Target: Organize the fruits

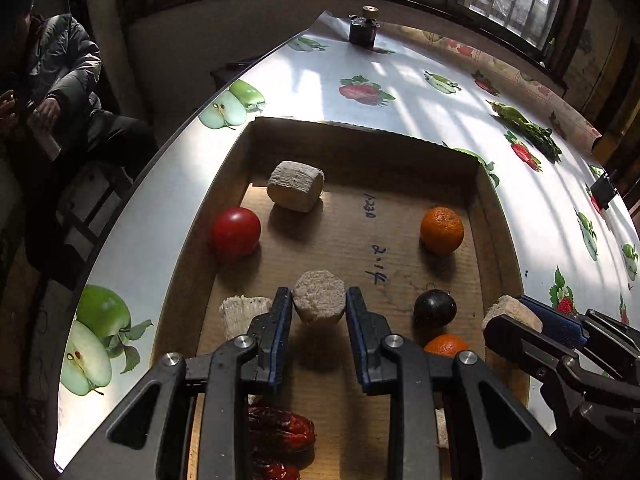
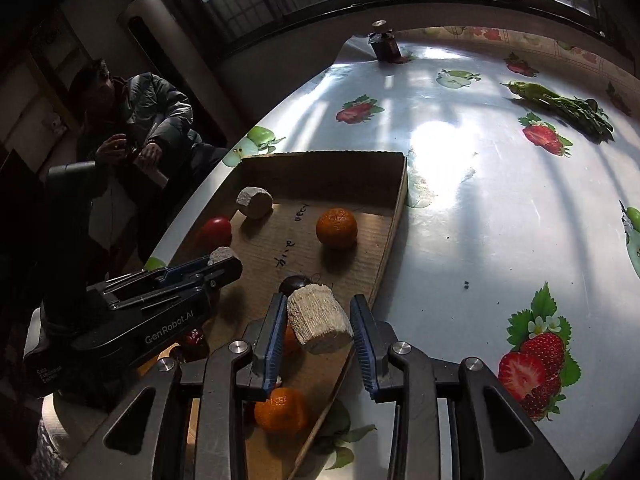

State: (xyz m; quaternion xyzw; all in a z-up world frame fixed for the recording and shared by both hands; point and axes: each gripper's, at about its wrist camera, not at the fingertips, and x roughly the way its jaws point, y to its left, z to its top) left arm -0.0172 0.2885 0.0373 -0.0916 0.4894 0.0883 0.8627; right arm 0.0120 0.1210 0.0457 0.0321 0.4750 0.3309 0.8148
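A shallow cardboard tray (image 1: 486, 208) lies on the fruit-print table. In it are a red tomato (image 1: 236, 231), an orange (image 1: 442, 230), a dark plum (image 1: 435, 309), a second orange (image 1: 446, 345), red dates (image 1: 280, 432) and pale beige fibrous chunks (image 1: 295, 186). My left gripper (image 1: 319, 306) is shut on one beige chunk (image 1: 319, 302) held above the tray floor. My right gripper (image 2: 320, 322) is shut on another beige chunk (image 2: 318, 318) over the tray's right edge; it also shows in the left wrist view (image 1: 516, 314).
A bunch of green vegetables (image 2: 568, 106) lies far right on the table. A small dark device (image 2: 383, 45) stands at the far table edge. A seated person (image 2: 136, 128) is left of the table. Another beige chunk (image 1: 244, 314) lies by the tray's left wall.
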